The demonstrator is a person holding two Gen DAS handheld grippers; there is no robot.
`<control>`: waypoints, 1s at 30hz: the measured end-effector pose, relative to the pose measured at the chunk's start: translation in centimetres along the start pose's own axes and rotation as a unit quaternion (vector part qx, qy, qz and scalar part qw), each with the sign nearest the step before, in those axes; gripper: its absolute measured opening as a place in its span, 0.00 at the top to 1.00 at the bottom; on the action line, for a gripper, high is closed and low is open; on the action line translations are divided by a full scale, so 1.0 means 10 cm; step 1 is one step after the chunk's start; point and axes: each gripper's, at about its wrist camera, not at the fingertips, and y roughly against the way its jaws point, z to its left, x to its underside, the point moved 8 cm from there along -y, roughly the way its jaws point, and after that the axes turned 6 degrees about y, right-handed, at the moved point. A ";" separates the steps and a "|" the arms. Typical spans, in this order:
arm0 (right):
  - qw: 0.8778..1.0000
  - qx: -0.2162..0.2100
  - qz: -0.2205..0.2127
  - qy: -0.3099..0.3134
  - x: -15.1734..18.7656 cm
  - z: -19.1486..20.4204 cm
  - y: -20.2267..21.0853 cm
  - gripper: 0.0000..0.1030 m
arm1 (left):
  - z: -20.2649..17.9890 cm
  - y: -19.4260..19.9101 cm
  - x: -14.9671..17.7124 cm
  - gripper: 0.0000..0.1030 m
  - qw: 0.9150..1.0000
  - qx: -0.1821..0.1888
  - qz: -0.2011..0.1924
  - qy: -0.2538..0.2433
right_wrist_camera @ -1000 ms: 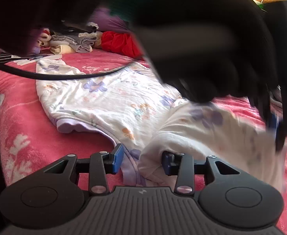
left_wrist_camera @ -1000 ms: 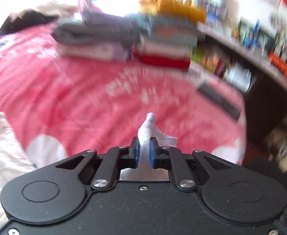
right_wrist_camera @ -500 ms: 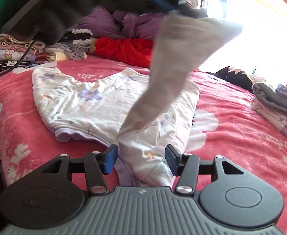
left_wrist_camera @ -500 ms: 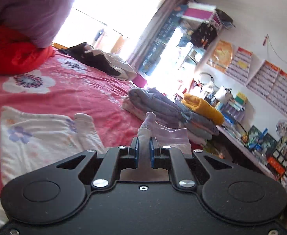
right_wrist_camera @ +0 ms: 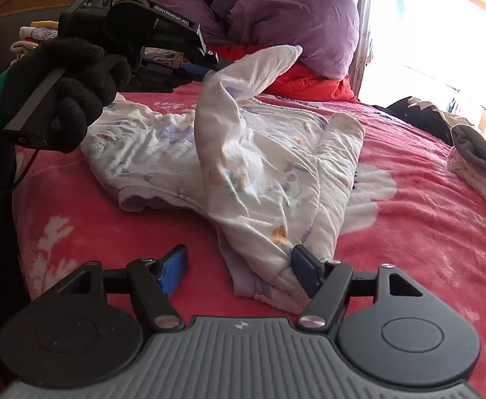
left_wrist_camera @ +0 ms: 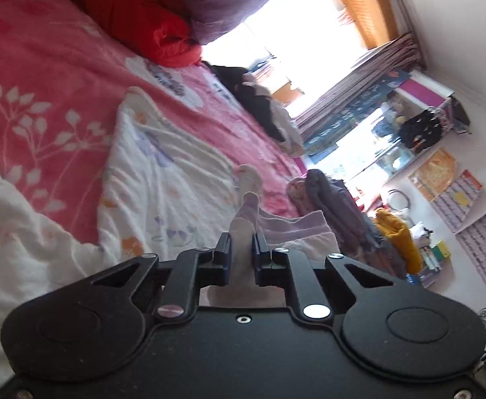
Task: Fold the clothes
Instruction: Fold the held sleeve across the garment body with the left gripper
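My right wrist view shows my gloved left hand [right_wrist_camera: 60,93] raised over the bed [right_wrist_camera: 425,232], its left gripper [right_wrist_camera: 221,63] lifting one leg cuff of the floral white garment [right_wrist_camera: 269,173] into the air. The left wrist view shows only that cuff [left_wrist_camera: 243,232] pinched tight between its closed fingers, with the rest of the garment [left_wrist_camera: 163,179] spread on the pink bedspread [left_wrist_camera: 43,66] beyond. My right gripper [right_wrist_camera: 239,266] sits low at the near hem, jaws wide apart and holding nothing; the right fingertip [right_wrist_camera: 301,261] touches the cloth. Half a second ago the lifted leg hung higher and straighter; now it droops, folded over toward the body. The left gripper has rolled sideways, so its view is tilted.
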 end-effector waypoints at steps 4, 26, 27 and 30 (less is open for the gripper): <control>1.000 -0.001 0.011 0.002 0.01 0.01 -0.01 0.33 | 0.18 -0.02 0.02 0.87 0.998 -0.058 0.002 0.005; 0.999 0.011 -0.033 0.008 -0.13 -0.01 0.02 0.34 | -0.68 -0.60 0.44 0.84 0.907 -0.257 0.125 -0.309; 0.999 0.012 -0.035 0.004 -0.13 -0.03 0.03 0.34 | -0.63 -0.63 0.46 0.92 0.902 -0.265 0.129 -0.315; 0.999 0.014 -0.038 -0.006 -0.13 -0.09 0.03 0.34 | -0.68 -0.57 0.45 0.95 0.906 -0.269 0.101 -0.312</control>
